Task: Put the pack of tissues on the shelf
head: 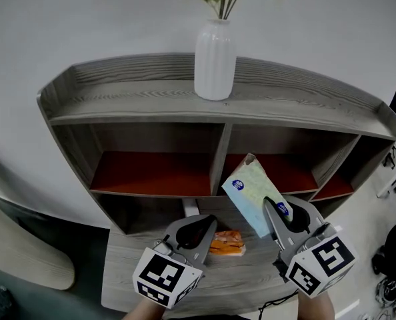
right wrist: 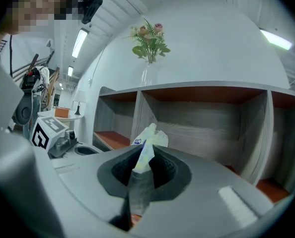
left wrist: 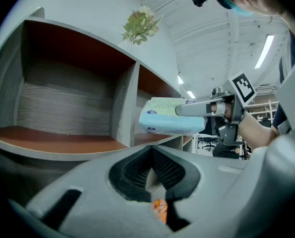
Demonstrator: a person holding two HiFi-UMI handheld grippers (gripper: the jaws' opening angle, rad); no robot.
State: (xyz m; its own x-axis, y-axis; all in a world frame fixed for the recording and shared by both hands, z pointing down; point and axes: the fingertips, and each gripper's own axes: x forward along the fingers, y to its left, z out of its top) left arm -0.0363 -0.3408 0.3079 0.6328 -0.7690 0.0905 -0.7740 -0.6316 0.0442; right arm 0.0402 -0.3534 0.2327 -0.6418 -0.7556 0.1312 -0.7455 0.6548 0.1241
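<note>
Pale-blue pack of tissues (head: 249, 189) pinched in the right gripper (head: 271, 209) — left gripper (head: 207, 221) pressed together.

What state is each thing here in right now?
pack of tissues: lifted, tilted, in front of the shelf
right gripper: shut on the pack of tissues
left gripper: shut, empty
vase: upright on the shelf top
shelf: visible compartments empty
orange packet: lying on the lower board

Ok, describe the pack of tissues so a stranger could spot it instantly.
Start at the grey shelf unit with the white vase on top. Just right of its middle divider, the right gripper holds the pack of tissues, tilted: pale blue-green, unlike the orange packet below.
</note>
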